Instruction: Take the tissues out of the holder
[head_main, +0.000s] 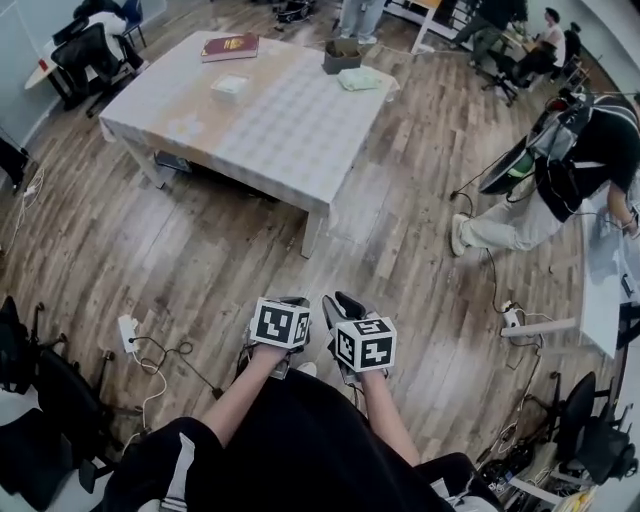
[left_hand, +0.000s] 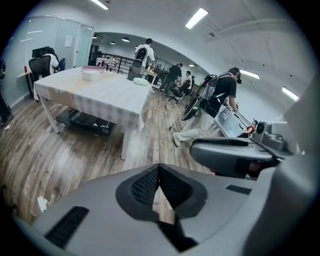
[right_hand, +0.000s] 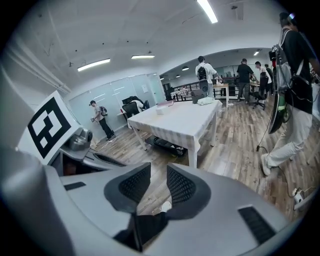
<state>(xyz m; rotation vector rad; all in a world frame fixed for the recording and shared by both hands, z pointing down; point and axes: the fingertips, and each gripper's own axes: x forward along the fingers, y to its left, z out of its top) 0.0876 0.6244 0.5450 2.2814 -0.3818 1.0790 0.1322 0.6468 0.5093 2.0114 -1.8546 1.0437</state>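
Note:
Across the wooden floor stands a table (head_main: 290, 130) under a pale checked cloth, well away from both grippers. On it are a dark open box (head_main: 342, 55), a crumpled pale tissue (head_main: 358, 78) beside that box, a flat white box (head_main: 230, 85) and a red book (head_main: 229, 46). I cannot tell which box is the holder. My left gripper (head_main: 293, 301) (left_hand: 159, 170) hangs close to my body, shut and empty. My right gripper (head_main: 346, 304) (right_hand: 158, 168) is beside it, its jaws a little apart with only floor showing between them.
A power strip (head_main: 127, 333) with cables lies on the floor at my left. A person (head_main: 560, 180) with a backpack bends over a desk at the right. More people and office chairs (head_main: 90, 55) stand at the far side. A low shelf (left_hand: 85, 121) sits under the table.

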